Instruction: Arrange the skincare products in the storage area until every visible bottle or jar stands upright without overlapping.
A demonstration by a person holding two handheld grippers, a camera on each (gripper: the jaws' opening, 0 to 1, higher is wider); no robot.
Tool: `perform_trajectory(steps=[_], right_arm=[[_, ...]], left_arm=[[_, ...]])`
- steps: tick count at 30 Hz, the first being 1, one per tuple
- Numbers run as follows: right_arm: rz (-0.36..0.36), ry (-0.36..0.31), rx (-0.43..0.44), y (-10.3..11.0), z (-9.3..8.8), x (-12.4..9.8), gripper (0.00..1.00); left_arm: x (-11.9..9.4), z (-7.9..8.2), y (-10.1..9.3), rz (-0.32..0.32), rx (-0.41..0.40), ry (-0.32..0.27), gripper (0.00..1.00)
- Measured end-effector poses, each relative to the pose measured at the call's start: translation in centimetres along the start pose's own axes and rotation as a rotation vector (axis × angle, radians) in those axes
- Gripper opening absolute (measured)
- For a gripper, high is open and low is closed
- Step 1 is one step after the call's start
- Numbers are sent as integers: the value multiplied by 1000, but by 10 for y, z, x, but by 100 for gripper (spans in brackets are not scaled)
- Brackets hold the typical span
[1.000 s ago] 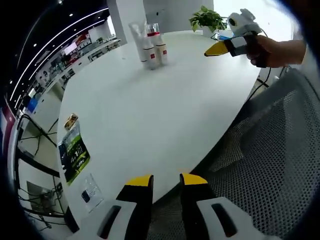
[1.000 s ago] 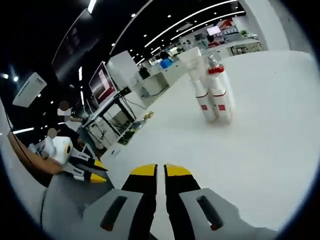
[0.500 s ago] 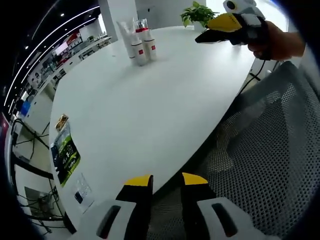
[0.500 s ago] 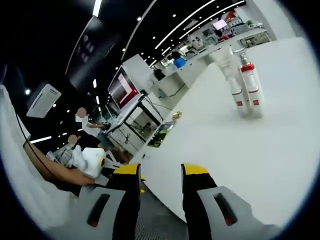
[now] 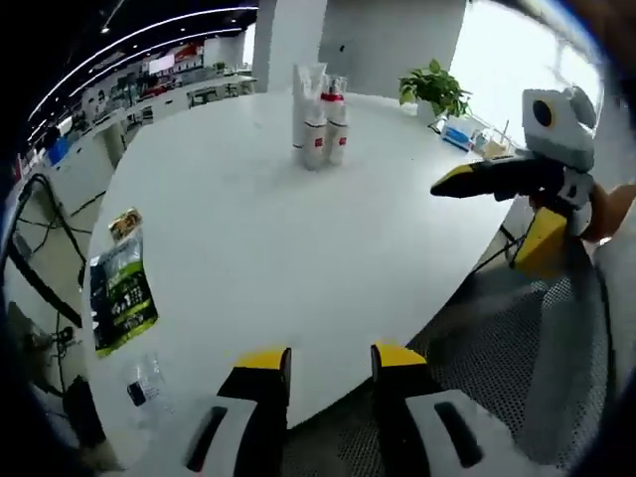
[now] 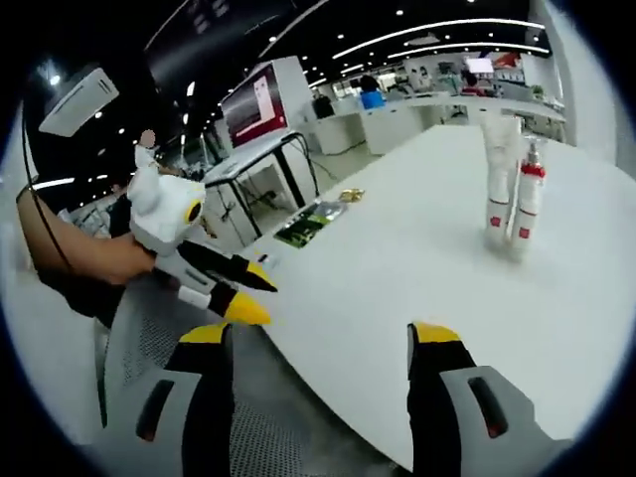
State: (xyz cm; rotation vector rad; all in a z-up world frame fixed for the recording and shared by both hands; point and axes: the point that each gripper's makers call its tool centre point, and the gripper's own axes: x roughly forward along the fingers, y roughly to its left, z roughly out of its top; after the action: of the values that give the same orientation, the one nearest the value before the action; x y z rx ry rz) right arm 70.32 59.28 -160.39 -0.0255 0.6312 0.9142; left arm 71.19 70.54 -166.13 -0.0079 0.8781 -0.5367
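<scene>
While both grippers hang off the table (image 5: 298, 248) edge, jaws apart & empty, left gripper (image 5: 328, 360) & right gripper (image 6: 323, 336) sit well short of the upright bottles (image 5: 320, 129), grouped far across the tabletop.

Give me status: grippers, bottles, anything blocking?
Left gripper open, empty. Right gripper open, empty. Bottles upright, clustered far across table. Path clear.

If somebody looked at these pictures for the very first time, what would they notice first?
Probably the big white table with a little cluster of white bottles with red labels standing upright far across it. Next, the yellow-tipped right gripper, open, hanging over the table's edge on the right of the left gripper view. A green packet lies flat near the left edge, and a potted plant stands at the far side.
</scene>
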Motion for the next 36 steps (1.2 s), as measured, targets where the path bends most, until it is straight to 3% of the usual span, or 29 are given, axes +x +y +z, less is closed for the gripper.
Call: perform_trajectory(steps=[1, 3, 5, 10, 12, 15, 19, 28, 36], right_arm=[[-17, -50, -48, 2, 8, 1, 64], [-76, -28, -107, -2, 5, 1, 64], [-113, -20, -124, -4, 4, 1, 69], [-197, 6, -145, -19, -6, -1, 72], [-264, 42, -197, -35, -8, -2, 69], [-263, -1, -159, -35, 0, 0, 66], [-296, 22, -199, -37, -3, -1, 66], [-320, 59, -302, -37, -5, 2, 64], [-329, 44, -285, -41, -1, -2, 60]], left_arm=[[1, 3, 12, 23, 13, 0, 37], [3, 7, 23, 41, 12, -7, 38], [3, 14, 47, 77, 13, -22, 39], [-2, 30, 98, 178, -51, -65, 69], [-4, 39, 120, 215, -92, -96, 73], [-3, 46, 149, 262, -152, -115, 82], [4, 45, 180, 318, -219, -87, 98], [21, 37, 214, 351, -295, -32, 97], [32, 28, 231, 365, -299, -29, 90]])
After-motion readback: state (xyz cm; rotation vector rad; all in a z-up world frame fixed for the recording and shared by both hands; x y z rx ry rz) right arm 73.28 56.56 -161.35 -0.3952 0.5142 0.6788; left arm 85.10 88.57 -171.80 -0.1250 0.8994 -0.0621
